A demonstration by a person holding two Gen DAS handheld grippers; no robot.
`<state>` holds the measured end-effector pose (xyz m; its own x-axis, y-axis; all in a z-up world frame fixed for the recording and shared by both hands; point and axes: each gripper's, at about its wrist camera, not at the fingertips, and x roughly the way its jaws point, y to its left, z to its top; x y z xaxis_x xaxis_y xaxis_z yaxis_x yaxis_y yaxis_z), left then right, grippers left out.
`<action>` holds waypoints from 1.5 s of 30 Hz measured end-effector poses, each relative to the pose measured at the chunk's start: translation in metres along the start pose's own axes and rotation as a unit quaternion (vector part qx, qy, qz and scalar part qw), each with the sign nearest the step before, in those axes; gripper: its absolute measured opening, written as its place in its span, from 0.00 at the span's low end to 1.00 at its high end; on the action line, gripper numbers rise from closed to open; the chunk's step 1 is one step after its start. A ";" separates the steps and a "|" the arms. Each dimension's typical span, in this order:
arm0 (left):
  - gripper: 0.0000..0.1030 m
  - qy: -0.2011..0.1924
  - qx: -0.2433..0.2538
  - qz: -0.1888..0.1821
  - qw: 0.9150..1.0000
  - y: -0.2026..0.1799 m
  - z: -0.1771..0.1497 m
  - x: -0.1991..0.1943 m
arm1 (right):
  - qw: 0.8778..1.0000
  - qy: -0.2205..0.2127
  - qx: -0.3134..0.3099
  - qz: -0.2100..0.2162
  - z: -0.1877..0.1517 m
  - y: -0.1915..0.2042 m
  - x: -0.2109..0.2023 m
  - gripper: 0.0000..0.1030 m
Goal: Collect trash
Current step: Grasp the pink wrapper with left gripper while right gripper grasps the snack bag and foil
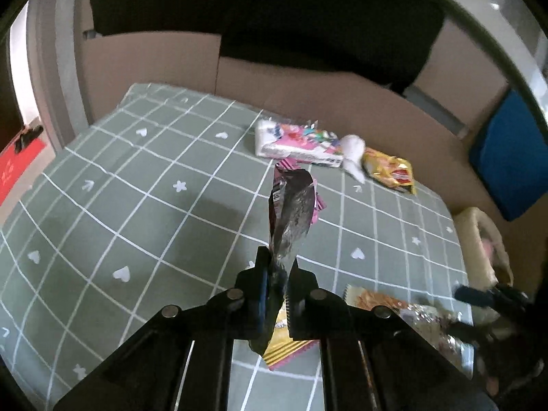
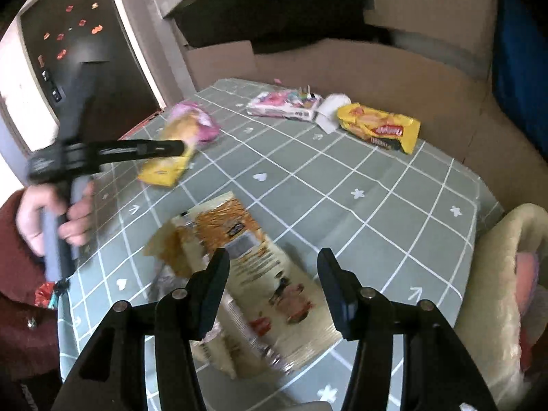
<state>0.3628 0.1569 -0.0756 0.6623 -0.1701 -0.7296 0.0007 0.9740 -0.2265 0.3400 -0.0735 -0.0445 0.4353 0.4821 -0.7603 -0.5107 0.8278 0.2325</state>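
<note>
A: Silver foil is catching the light — the left tongs are pinching a crumpled pink-and-yellow wrapper, fingers pressed tight on its middle.

B: And from the right wrist view that same wrapper is looking blurred at the tip of the left tongs, over the far left part of the tabletop. A hand in a dark red sleeve is gripping the handle.

A: The right tongs are standing spread wide, nothing between the fingers.

B: They are hanging over a big cream snack bag that is lying flat on the green checked cloth, near the front edge.

A: More trash is lying at the far side: a yellow packet, a white crumpled tissue just beside it, and a pink-and-white pack touching the tissue on the other side.

B: Cardboard is standing behind the tabletop, and a cream-coloured bin is sitting at its right edge.
</note>
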 end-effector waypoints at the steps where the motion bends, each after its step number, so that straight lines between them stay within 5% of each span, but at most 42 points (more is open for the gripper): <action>1: 0.08 -0.003 0.001 -0.004 1.000 0.001 -0.001 -0.004 | 1.000 0.004 0.010 0.005 0.001 -0.004 0.005 0.50; 8: 0.08 0.019 -0.005 -0.035 0.999 0.017 -0.017 -0.024 | 0.997 0.036 0.053 0.035 0.002 -0.004 0.034 0.51; 20: 0.08 0.030 -0.018 -0.027 0.999 0.041 -0.035 -0.036 | 0.995 0.069 -0.073 0.018 -0.002 0.074 0.033 0.54; 24: 0.08 0.026 -0.025 -0.025 0.999 0.048 -0.037 -0.042 | 0.993 0.028 -0.116 0.012 -0.001 0.094 0.012 0.54; 30: 0.08 0.023 -0.023 -0.030 0.999 0.048 -0.039 -0.046 | 0.984 0.063 -0.165 -0.019 -0.022 0.112 0.033 0.53; 37: 0.08 0.025 -0.024 -0.027 0.999 0.046 -0.043 -0.047 | 0.983 0.039 -0.157 -0.092 -0.025 0.100 0.041 0.54; 41: 0.08 0.026 -0.022 -0.026 0.999 0.042 -0.045 -0.047 | 0.996 0.050 -0.069 -0.037 -0.023 0.069 0.043 0.55; 45: 0.08 0.023 -0.013 -0.024 0.999 0.034 -0.044 -0.049 | 0.993 0.054 -0.093 -0.051 -0.023 0.074 0.044 0.50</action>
<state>0.2975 0.1916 -0.0761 0.6264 -0.2249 -0.7463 0.0127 0.9603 -0.2787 0.3040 0.0020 -0.0747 0.4157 0.3560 -0.8370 -0.6007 0.7984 0.0413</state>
